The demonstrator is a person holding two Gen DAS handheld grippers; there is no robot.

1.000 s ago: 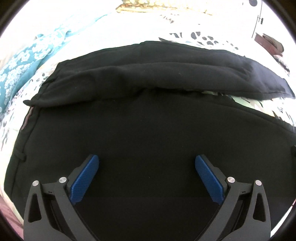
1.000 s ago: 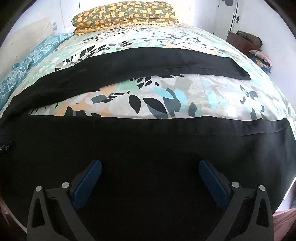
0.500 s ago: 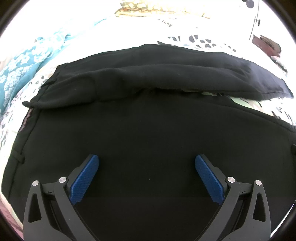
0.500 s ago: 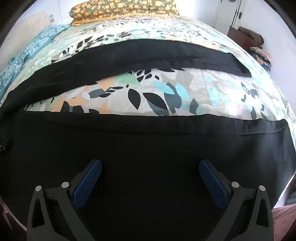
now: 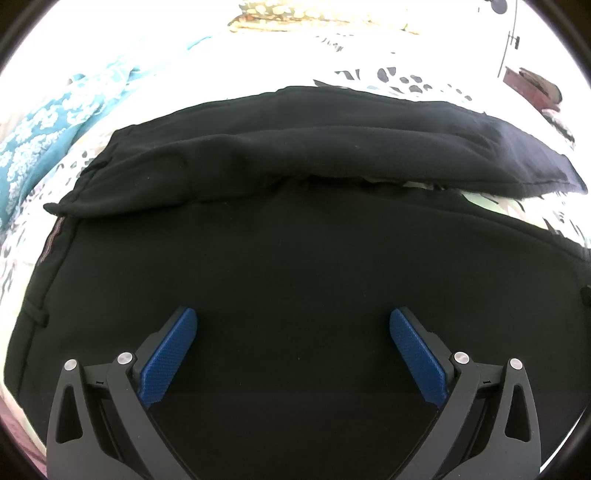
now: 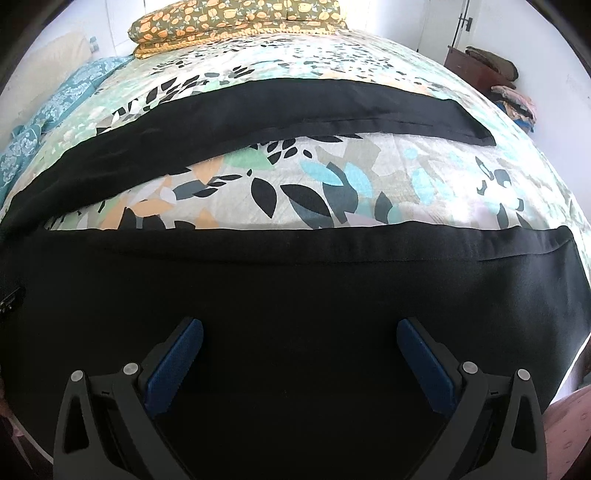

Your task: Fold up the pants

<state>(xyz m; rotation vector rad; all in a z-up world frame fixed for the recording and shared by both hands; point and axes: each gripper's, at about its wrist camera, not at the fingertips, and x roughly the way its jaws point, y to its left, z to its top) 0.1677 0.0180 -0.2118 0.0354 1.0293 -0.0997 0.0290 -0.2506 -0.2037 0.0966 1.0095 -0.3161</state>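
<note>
Black pants (image 5: 295, 258) lie spread flat on a bed with a leaf-patterned cover (image 6: 332, 184). In the left wrist view I see the waist end, with the near leg under my left gripper (image 5: 293, 332) and the far leg (image 5: 332, 147) lying beyond it. In the right wrist view the near leg (image 6: 295, 288) fills the lower half and the far leg (image 6: 277, 114) runs across the bed, with bare cover between them. My right gripper (image 6: 300, 341) hovers over the near leg. Both grippers are open and empty, blue pads wide apart.
Orange-flowered pillows (image 6: 236, 18) lie at the head of the bed. A teal patterned cloth (image 6: 55, 107) lies along the left side. A brown cabinet with piled clothes (image 6: 480, 62) stands at the right by the wall. The bed's near right edge (image 6: 580, 354) drops off.
Both views have shifted slightly; the pants sit a little lower and nearer in the frames. The grippers stay open and the pants have not been moved.
</note>
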